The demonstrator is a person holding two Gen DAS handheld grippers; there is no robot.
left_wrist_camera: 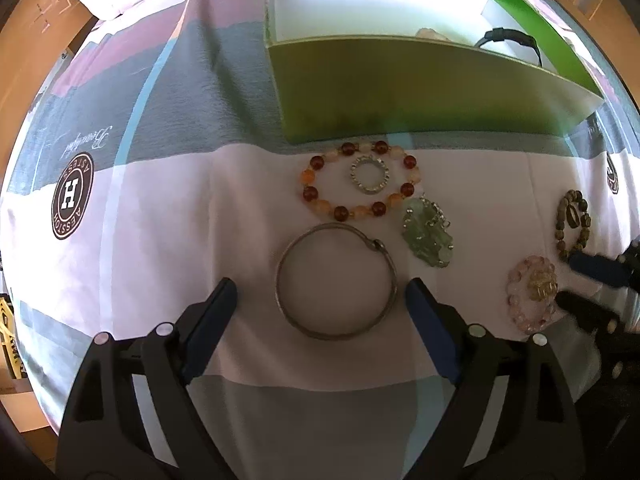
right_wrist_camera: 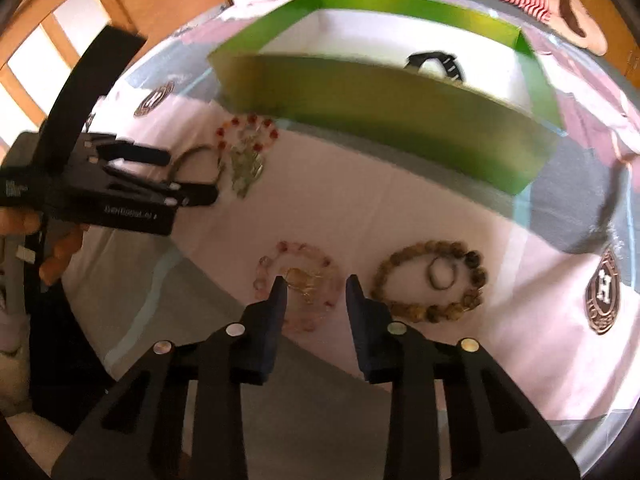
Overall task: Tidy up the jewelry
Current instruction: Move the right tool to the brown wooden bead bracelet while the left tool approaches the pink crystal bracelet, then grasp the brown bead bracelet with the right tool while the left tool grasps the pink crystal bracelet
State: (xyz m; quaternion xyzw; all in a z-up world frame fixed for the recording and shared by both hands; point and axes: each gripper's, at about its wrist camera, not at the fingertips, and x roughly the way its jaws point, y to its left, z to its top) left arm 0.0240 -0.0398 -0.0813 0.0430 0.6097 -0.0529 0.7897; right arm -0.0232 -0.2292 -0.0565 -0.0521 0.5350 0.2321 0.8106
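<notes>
While a patterned bedspread fills both views, one open green box with a white inside sits across the upper frame, holding a black watch. Below the box lie six pieces of jewelry: one orange-and-red bead bracelet ringing one small silver ring, one green pendant, one silver bangle, one pink bead bracelet and one brown bead bracelet. Only the right wrist view shows a small dark ring inside the brown bracelet. The left gripper is spread wide, its fingers either side of the bangle, grasping nothing. The right gripper is parted over the pink bracelet at lower centre, also grasping nothing.
</notes>
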